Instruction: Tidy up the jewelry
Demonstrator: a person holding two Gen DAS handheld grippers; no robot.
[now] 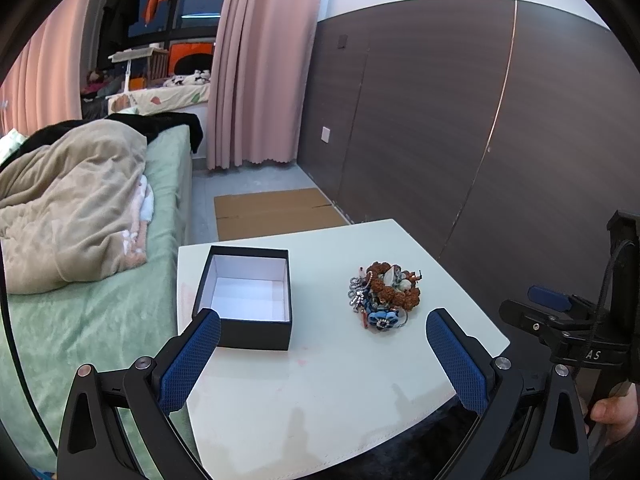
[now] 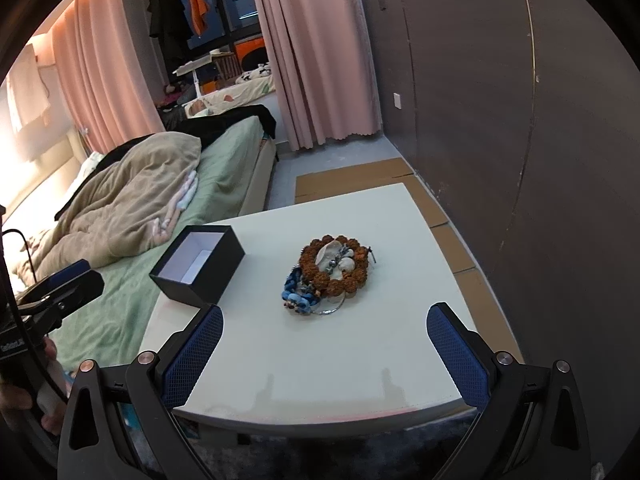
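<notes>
Both claws spread wide, empty, over near table edge: right gripper facing jewelry pile dead ahead, left gripper with pile ahead-right, box ahead-left. Pile roughly round, no clear long axis; right claw likely nearer. Open box left of pile, apart. Nothing between claw and pile.

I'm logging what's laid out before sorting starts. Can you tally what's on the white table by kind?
Open black box, white inside, nothing visible in it: 1
Jewelry pile, tangled, pieces too bunched to count apart: 1
Within the pile, brown bead bracelet: 1
Within the pile, blue flower piece: 1
Total on the table: 2 (box and pile)
</notes>
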